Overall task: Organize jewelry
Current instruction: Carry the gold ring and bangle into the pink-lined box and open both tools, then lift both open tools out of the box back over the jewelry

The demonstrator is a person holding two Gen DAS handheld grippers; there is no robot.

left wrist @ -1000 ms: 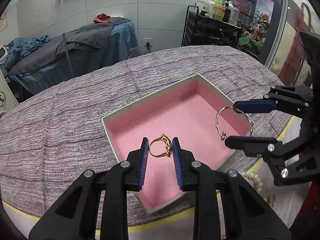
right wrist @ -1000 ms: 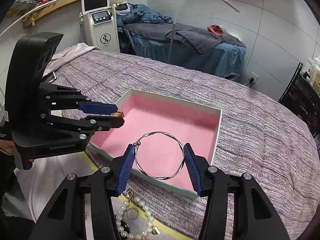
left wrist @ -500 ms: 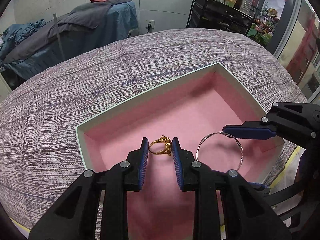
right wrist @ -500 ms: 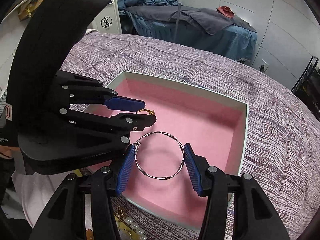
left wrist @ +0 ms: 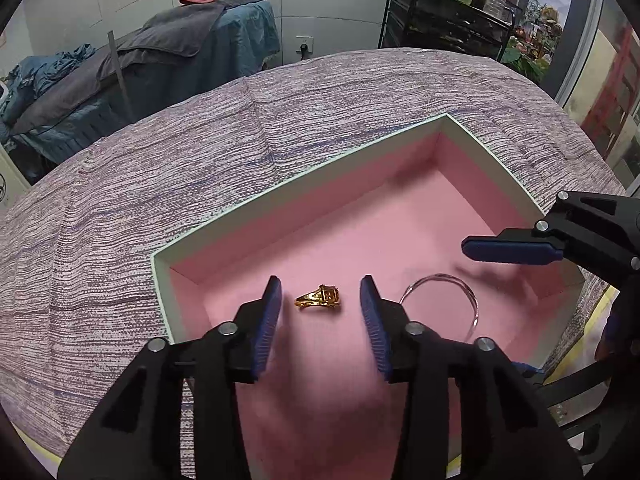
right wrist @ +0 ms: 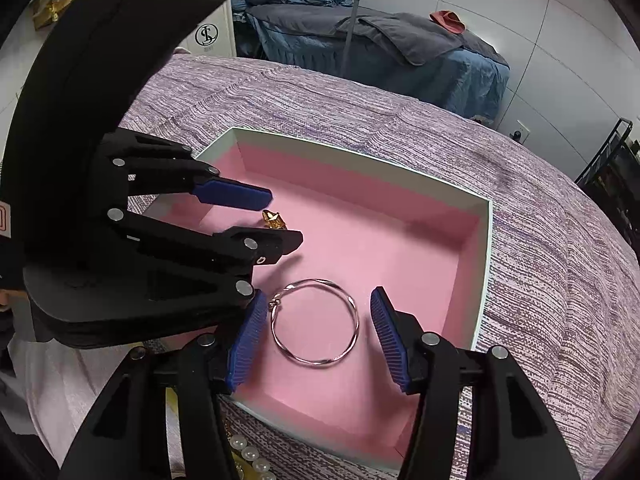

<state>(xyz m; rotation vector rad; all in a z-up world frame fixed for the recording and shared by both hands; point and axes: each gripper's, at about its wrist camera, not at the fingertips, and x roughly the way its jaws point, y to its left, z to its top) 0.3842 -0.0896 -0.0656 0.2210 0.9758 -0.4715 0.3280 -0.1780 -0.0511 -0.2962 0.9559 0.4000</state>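
Observation:
A pink-lined jewelry box sits on the purple woven cloth. A gold ring lies on the pink floor between the open fingers of my left gripper, untouched; it also shows in the right wrist view. A silver twisted bangle lies flat on the pink floor between the open fingers of my right gripper; it also shows in the left wrist view. My left gripper hangs over the box's left part and my right gripper over its right.
Pearl beads and gold pieces lie outside the box's near edge. A massage bed with grey and blue covers stands behind the table. A black shelf cart with bottles stands at the back right.
Both grippers moved down into the box and opened. The gold ring and the silver bangle left the fingers and now lie on the pink floor.

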